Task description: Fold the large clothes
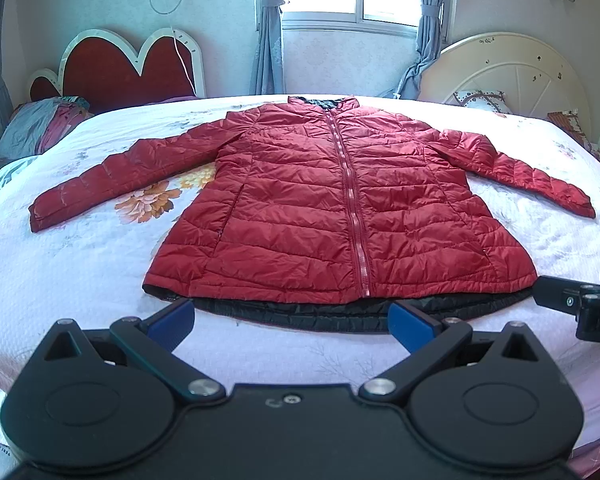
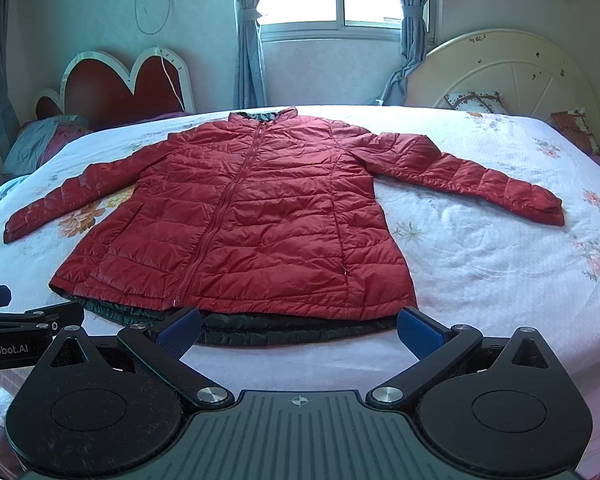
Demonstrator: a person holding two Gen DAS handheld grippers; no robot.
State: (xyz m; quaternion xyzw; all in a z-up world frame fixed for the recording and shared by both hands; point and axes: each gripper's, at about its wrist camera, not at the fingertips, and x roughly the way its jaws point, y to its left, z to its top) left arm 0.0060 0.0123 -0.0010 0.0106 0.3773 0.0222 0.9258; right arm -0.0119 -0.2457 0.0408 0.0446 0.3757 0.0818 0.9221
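A red quilted puffer jacket point(image 1: 332, 208) lies flat and zipped on the bed, front up, both sleeves spread out; its black lining shows along the near hem. It also shows in the right wrist view point(image 2: 240, 232). My left gripper point(image 1: 292, 316) is open and empty, just short of the hem's middle. My right gripper point(image 2: 300, 330) is open and empty, just short of the hem's right part. The right gripper shows at the right edge of the left wrist view point(image 1: 580, 300); the left gripper shows at the left edge of the right wrist view point(image 2: 16, 320).
The bed has a white floral sheet point(image 1: 80, 264). A red heart-shaped headboard point(image 1: 128, 68) and pillow point(image 1: 40, 124) stand at the back left, a cream headboard point(image 1: 508, 76) at the back right. A window with blue curtains point(image 1: 268, 28) is behind.
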